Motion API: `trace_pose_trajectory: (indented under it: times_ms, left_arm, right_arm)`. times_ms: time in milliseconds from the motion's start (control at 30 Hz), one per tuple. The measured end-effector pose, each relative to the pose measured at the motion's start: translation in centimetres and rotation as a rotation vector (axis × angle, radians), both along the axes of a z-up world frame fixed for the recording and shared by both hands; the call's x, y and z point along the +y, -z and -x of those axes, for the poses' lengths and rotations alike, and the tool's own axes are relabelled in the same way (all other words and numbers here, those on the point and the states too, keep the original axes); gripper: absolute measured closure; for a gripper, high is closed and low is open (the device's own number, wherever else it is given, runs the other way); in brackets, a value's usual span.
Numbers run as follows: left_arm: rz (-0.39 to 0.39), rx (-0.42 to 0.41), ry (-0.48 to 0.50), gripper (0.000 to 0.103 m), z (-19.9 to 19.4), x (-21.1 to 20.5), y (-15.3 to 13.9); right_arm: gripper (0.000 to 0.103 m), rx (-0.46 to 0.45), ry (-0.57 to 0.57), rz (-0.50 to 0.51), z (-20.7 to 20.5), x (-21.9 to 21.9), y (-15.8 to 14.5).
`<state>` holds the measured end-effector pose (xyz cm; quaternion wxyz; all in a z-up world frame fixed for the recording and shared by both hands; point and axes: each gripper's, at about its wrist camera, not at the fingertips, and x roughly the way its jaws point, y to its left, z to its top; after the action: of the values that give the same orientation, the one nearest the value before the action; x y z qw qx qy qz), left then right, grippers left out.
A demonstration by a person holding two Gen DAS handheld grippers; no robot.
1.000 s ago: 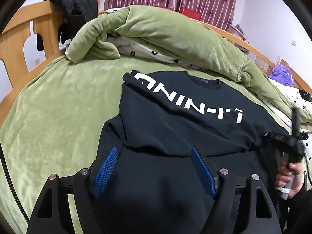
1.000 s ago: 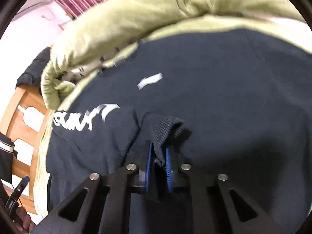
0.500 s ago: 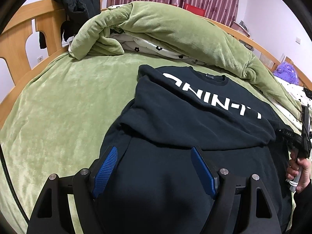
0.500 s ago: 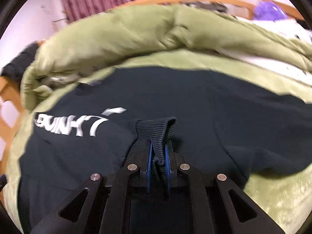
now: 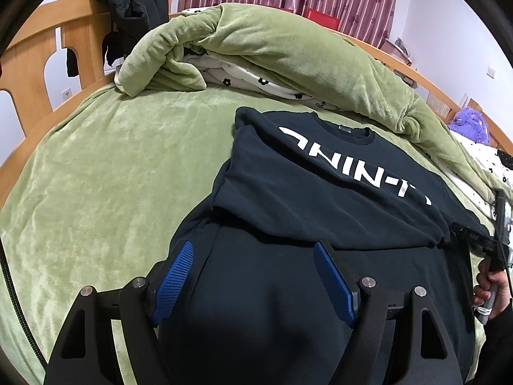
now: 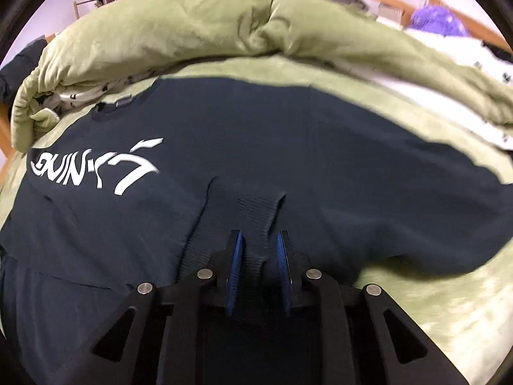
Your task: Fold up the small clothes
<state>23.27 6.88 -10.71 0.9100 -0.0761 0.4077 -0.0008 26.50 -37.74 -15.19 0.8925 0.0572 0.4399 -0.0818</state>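
With our right gripper [image 6: 258, 247] jaws just parting around the ribbed cuff [image 6: 256, 215] and our left gripper [image 5: 253, 276] wide open, empty, the dark sweatshirt [image 5: 320, 199] lies centre-frame on the green bed [image 5: 112, 176]; a snagged cuff could undo the sleeve fold.

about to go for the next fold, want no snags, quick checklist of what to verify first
1. Sleeve cuff released by right tongs: ok, jaws have just been opening, pads look clear of the ribbing.
2. Left tongs empty: ok, open above the sweatshirt.
3. Left sleeve folded in: ok.
4. Right sleeve laid flat across the body: cannot tell, cuff is bunched.
5. Rolled blanket clear of the sweatshirt: ok.
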Motion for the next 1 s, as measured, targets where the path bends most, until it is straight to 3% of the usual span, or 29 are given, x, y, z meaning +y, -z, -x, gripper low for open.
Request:
trace_pose_trajectory:
  times_ms: [200,267,367,467,567,633,767,1000]
  left_arm:
    - [0.003,-0.014,0.002,0.027,0.3,-0.5,-0.1]
    - [-0.015,-0.032,0.004,0.027,0.6,-1.0,-0.4]
    - [-0.042,-0.052,0.017,0.027,0.9,-1.8,-0.7]
    - [-0.063,-0.061,0.024,0.027,0.9,-2.4,-0.8]
    - [-0.053,-0.060,0.023,0.027,0.7,-2.8,-0.8]
    - [-0.043,-0.060,0.021,0.027,0.7,-3.1,-0.8]
    - [-0.072,-0.080,0.029,0.027,0.6,-4.0,-0.6]
    - [-0.164,-0.066,0.048,0.027,-0.8,-5.6,0.9]
  right_arm:
    - [0.056,-0.100,0.038,-0.059,2.4,-1.5,-5.1]
    - [0.041,-0.117,0.053,-0.056,3.0,-1.9,-6.6]
    - [0.034,-0.166,0.059,-0.024,5.1,-3.8,-9.1]
    - [0.028,-0.159,0.063,0.037,7.3,-6.1,-9.5]
    - [0.019,-0.129,0.099,0.061,9.6,-9.9,-8.6]
    - [0.019,-0.112,0.131,0.033,10.4,-12.5,-7.2]
    - [0.019,-0.074,0.240,-0.090,11.8,-19.0,-3.5]
    - [0.019,-0.089,0.357,-0.223,12.1,-25.7,1.0]
